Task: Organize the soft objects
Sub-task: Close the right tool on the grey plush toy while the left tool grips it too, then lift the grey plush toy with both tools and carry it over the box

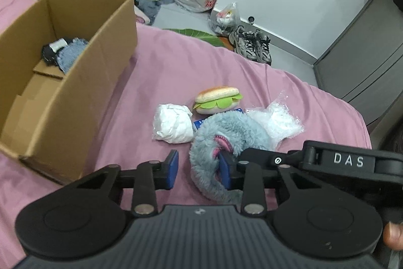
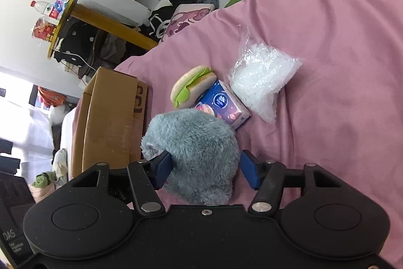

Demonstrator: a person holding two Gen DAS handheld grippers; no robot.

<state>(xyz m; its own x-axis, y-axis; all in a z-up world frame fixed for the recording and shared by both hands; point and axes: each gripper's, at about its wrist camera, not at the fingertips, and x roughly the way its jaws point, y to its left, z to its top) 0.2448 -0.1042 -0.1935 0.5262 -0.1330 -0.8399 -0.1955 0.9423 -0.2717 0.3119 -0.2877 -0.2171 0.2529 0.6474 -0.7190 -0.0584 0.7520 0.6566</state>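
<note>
My left gripper (image 1: 200, 169) sits low over the pink bedspread (image 1: 156, 72), jaws narrow, its right pad against the grey plush toy (image 1: 226, 132) and its left pad clear of it, so nothing is clamped; my right gripper (image 2: 205, 169) straddles the same toy, left pad pressing the fur, right pad just beside it, and I cannot tell if it truly grips; beyond lie a white wad (image 1: 172, 126), a tissue pack (image 2: 223, 106), a plush sandwich (image 1: 217, 98) and a clear bag (image 1: 275, 121), close together; the open cardboard box (image 1: 100, 62) stands left with folded denim (image 1: 70, 54) inside; bare bedspread between; the bed edge drops to a cluttered floor.
</note>
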